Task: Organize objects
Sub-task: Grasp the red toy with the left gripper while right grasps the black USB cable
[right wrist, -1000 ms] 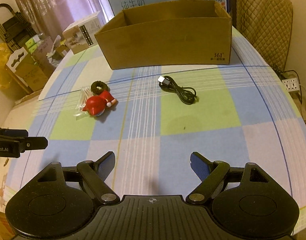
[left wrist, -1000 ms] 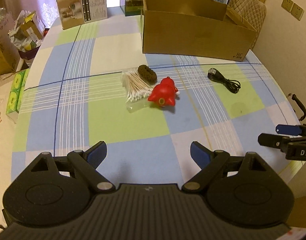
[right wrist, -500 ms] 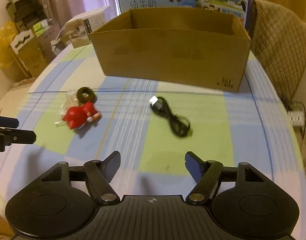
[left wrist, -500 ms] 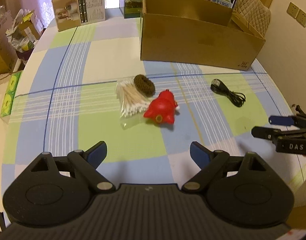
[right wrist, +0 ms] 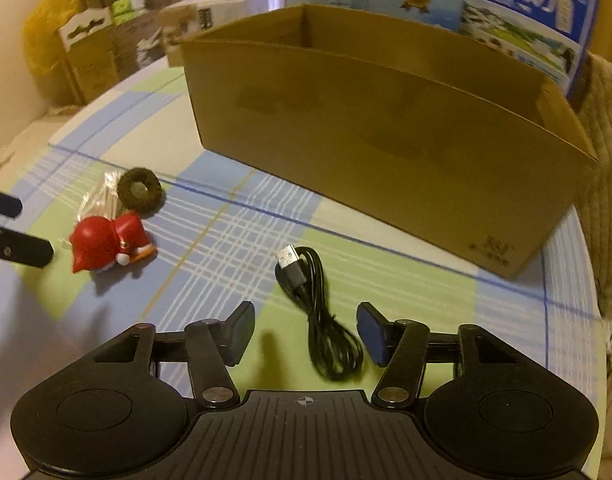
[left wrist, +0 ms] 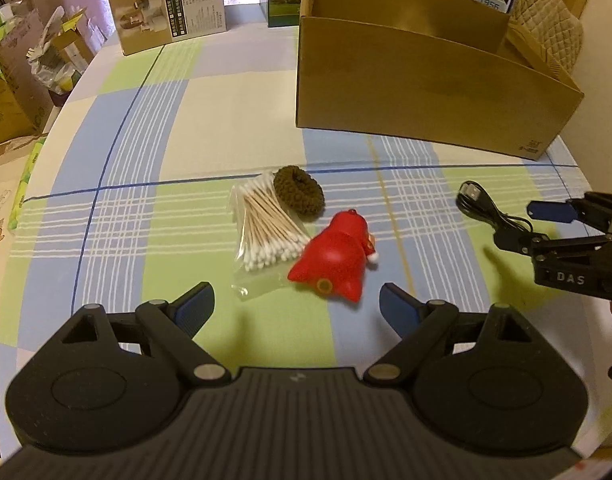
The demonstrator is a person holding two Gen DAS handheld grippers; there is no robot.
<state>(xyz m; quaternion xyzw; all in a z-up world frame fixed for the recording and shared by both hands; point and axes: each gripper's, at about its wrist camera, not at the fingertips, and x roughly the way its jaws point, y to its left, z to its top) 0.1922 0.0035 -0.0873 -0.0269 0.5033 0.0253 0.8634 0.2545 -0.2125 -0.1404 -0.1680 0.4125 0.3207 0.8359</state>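
Because I want the black cable [right wrist: 320, 316] boxed first, my right tongs [right wrist: 306, 332] are closing around its coil at lower centre of the tabletop [right wrist: 406, 296], pads not yet pressing, while my left tongs [left wrist: 295, 306] gape empty before the red toy [left wrist: 334, 258].

swabs [left wrist: 265, 226], hair tie [left wrist: 299, 194], toy [left wrist: 336, 258] left of cable [right wrist: 318, 308], before box [left wrist: 422, 80]
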